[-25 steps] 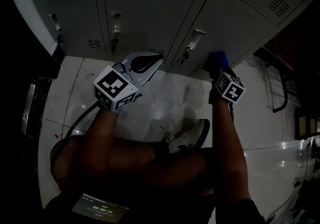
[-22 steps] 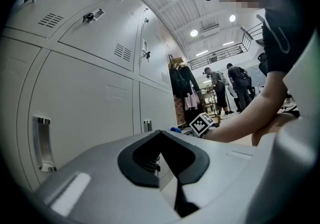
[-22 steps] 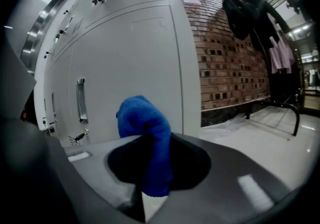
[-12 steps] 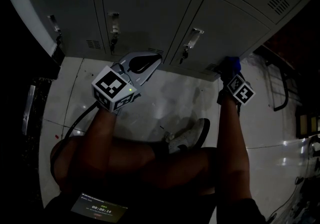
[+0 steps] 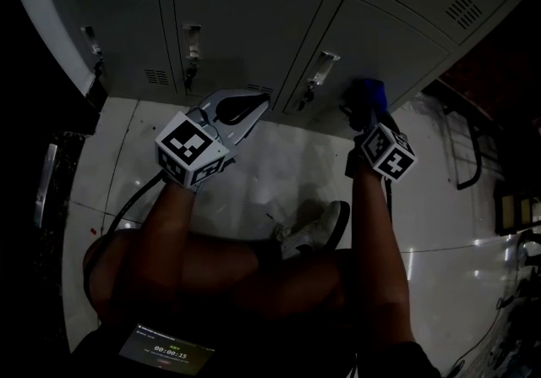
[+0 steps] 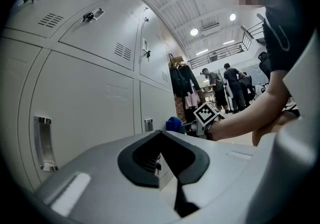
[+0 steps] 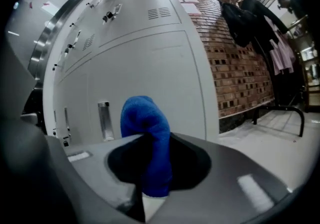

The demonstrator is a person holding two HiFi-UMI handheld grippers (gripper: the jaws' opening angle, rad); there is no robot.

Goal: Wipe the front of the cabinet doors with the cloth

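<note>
The right hand-held gripper [image 5: 367, 114] is clenched on the blue cloth [image 5: 368, 94]. In the right gripper view the cloth [image 7: 148, 138] is pinched between the two jaws, and its bunched end stands out past the tips. In the head view the cloth is at the bottom part of a grey cabinet door [image 5: 389, 38], to the right of the metal handle [image 5: 321, 68]. I cannot tell if it really touches the door. The left hand-held gripper [image 5: 254, 106] has its jaws closed together with nothing between them. It is low, just in front of the neighbouring doors, above the glossy white floor [image 5: 279, 169].
</note>
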